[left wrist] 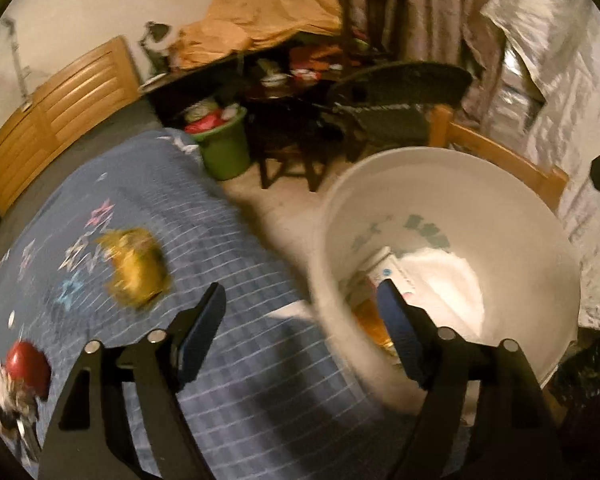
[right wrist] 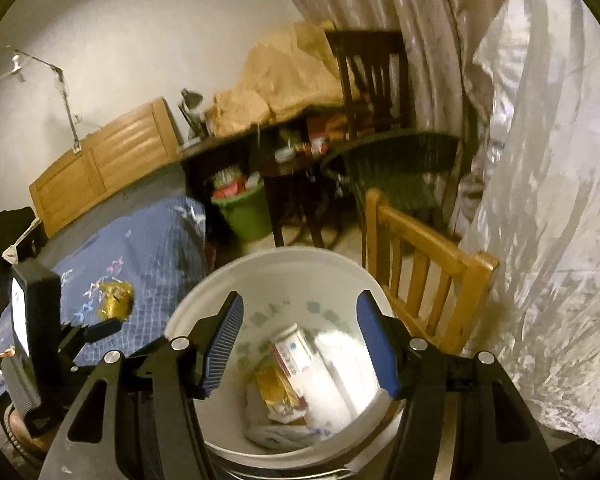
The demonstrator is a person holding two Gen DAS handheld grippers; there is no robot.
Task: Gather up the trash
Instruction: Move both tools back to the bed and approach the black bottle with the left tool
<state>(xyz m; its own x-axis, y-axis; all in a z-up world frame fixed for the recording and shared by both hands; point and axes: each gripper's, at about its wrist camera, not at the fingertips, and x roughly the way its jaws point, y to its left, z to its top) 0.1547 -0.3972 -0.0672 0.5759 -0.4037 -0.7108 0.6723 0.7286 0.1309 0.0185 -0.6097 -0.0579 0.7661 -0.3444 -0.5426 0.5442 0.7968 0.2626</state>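
Observation:
A white bucket (right wrist: pixel 188 320) stands beside the bed and holds several pieces of trash: a white and red carton (right wrist: pixel 294 350), a gold wrapper (right wrist: pixel 276 390) and crumpled plastic (right wrist: pixel 284 434). My right gripper (right wrist: pixel 300 344) is open and empty above the bucket's mouth. My left gripper (left wrist: pixel 300 328) is open and empty, straddling the bucket's near rim (left wrist: pixel 332 320). A crumpled gold wrapper (left wrist: pixel 136 268) lies on the blue checked bedspread (left wrist: pixel 240 360); it also shows in the right wrist view (right wrist: pixel 116 300). A red ball-shaped item with wrappers (left wrist: pixel 24 368) lies at the bed's left edge.
A wooden chair (right wrist: pixel 428 280) stands right of the bucket. A green bin (left wrist: pixel 224 148) full of rubbish stands by a dark cluttered table (left wrist: pixel 284 92). A dark wicker chair (left wrist: pixel 400 96), curtains and a plastic-covered object (right wrist: pixel 540 240) are at the right. A wooden headboard (left wrist: pixel 56 116) is at the left.

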